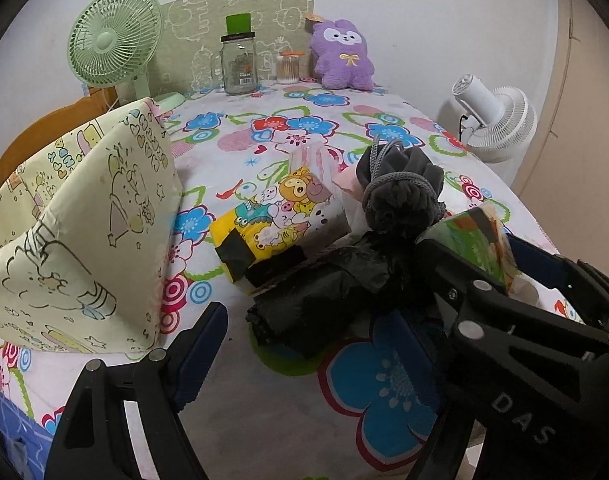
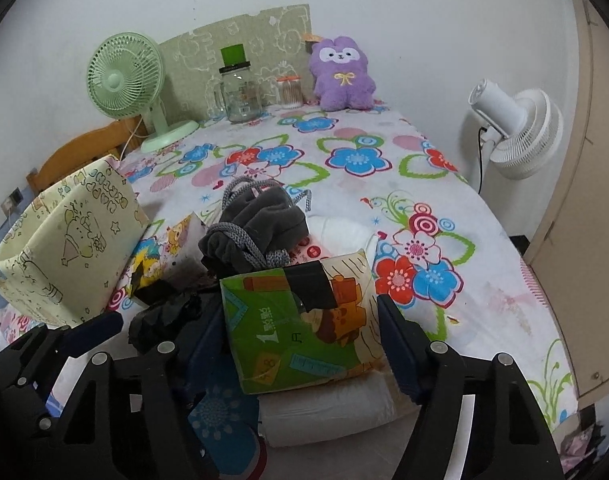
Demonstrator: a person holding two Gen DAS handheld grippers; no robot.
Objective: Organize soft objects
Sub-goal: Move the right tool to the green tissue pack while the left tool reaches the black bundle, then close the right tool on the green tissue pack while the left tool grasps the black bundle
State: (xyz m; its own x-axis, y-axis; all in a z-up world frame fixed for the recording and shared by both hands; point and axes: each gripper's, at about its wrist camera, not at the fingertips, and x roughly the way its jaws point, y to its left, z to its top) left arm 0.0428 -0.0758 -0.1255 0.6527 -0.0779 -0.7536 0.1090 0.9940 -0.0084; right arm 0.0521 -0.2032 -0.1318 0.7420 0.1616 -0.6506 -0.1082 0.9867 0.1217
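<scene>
Beside the cream cartoon-print fabric bin [image 2: 64, 248], my right tool [image 2: 304, 344] brackets the green soft tissue pack [image 2: 300, 320], jaws apparently touching it for transfer; left tool [image 1: 324, 344] open, empty.

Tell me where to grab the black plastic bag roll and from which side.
Grip the black plastic bag roll across its narrow middle, coming from above at the near side with the left gripper. It lies flat like a cylinder, and the grey drawstring pouch crowds its far end.
</scene>
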